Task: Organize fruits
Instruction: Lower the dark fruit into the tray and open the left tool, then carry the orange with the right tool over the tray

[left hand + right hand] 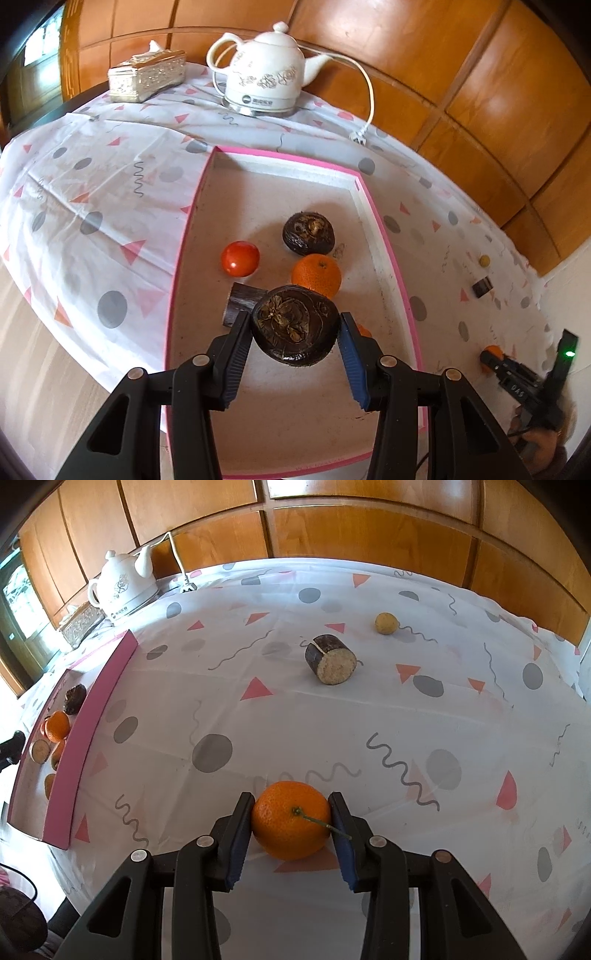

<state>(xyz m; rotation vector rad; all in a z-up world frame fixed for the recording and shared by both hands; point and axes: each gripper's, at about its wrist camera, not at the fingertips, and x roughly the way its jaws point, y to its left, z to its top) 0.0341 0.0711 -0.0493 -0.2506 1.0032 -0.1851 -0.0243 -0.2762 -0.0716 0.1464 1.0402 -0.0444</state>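
Left wrist view only: the inside of the pink-rimmed tray [192,221], with a red tomato [240,258], a wrinkled dark fruit [308,233], an orange [316,275] and a dark cut log piece [242,301] on its pale, rough floor.
Right wrist view only: a stubby log piece [330,663] with a pale cut face, and a small yellow fruit [386,623], both out on the bench [369,720] toward its far edge.
Left tool [293,328]: closed onto a second dark fruit [293,326], held above the tray's near half; the fruit is flattened, brown-black, deeply creased and glossy.
Right tool [291,821]: blue ribbed pads pressed to both sides of a stemmed orange [290,819] that sits on the bench near its front edge; the peel is pebbled and bright, with a thin green stalk.
Tray position: left part of the bench.
Bench cover: white cloth with grey dots, pink triangles and squiggles.
Back left corner: white ceramic kettle [264,72], silver embossed tissue box [146,75].
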